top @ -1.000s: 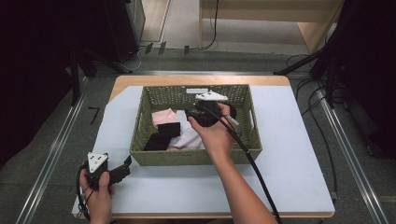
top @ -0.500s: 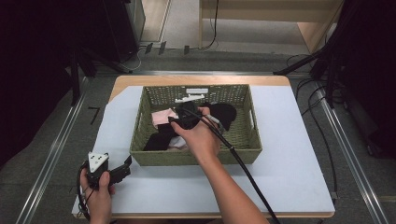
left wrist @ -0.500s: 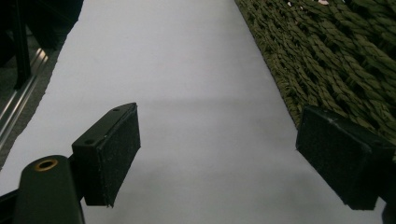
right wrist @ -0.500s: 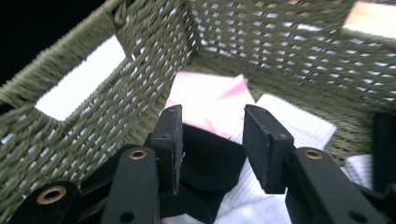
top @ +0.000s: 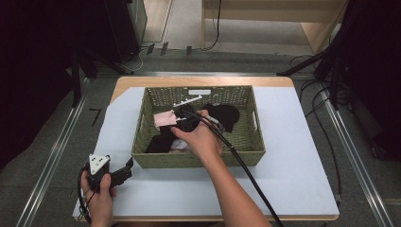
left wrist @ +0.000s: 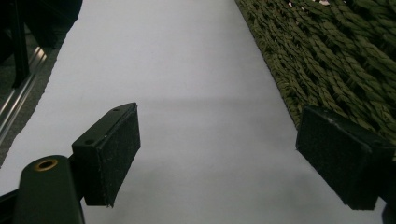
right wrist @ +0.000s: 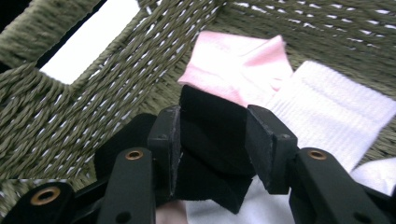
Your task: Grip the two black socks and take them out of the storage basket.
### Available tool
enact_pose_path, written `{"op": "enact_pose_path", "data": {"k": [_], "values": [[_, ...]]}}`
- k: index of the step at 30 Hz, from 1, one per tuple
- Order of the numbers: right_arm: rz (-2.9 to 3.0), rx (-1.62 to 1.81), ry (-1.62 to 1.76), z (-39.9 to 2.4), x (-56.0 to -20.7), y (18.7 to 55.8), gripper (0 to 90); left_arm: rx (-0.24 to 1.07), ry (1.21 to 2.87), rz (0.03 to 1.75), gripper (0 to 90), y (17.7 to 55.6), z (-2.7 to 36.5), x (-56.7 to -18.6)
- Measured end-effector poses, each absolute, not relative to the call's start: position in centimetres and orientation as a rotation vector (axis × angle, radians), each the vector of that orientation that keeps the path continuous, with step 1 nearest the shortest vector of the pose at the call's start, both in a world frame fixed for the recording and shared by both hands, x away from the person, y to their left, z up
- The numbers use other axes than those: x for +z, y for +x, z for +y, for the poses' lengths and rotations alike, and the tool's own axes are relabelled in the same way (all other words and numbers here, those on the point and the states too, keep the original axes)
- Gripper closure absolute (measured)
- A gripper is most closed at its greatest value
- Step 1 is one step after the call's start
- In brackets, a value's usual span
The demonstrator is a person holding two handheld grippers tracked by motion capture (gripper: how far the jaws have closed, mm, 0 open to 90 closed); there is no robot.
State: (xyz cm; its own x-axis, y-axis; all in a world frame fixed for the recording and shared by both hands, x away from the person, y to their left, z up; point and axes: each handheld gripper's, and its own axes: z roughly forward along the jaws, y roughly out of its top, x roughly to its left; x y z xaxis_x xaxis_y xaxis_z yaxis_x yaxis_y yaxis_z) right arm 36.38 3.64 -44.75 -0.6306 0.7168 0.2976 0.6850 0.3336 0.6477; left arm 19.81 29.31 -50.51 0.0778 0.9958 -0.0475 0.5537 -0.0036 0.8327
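Inside the woven basket your right gripper has its jaws pressed on a black cloth, above the pink cloth and white sock; its jaws have just been opening slightly; beside the basket, your left gripper rests wide open over the white table, holding nothing.

The basket sits in the middle of the surface with tall woven walls, so a hand must come in over the top. Inside, socks crowd the left part; the right part is bare. Wide flat room lies on both sides of the basket and in front.
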Motion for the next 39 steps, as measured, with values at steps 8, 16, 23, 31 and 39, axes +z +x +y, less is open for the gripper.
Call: {"op": "enact_pose_path", "data": {"k": [8, 16, 23, 31, 39], "values": [[2.580, 1.059, 1.309, 4.4, -45.3, 36.5, 60.9, 0.787, 1.646, 1.562, 14.9, 19.8, 29.3, -50.5], [2.593, 0.996, 1.302, 4.5, -45.3, 36.5, 82.3, 0.788, 1.647, 1.562, 14.9, 19.8, 29.3, -50.5], [2.539, 0.917, 1.222, 4.3, -44.7, 35.8, 90.0, 0.790, 1.644, 1.562, 14.9, 19.8, 29.3, -50.5], [2.328, 1.089, 1.340, 2.6, -43.5, 35.6, 90.0, 0.784, 1.648, 1.560, 14.9, 19.8, 29.3, -50.5], [1.958, 1.216, 1.339, 0.7, -42.3, 34.4, 90.0, 0.785, 1.642, 1.559, 14.9, 19.8, 29.4, -50.5]]}}
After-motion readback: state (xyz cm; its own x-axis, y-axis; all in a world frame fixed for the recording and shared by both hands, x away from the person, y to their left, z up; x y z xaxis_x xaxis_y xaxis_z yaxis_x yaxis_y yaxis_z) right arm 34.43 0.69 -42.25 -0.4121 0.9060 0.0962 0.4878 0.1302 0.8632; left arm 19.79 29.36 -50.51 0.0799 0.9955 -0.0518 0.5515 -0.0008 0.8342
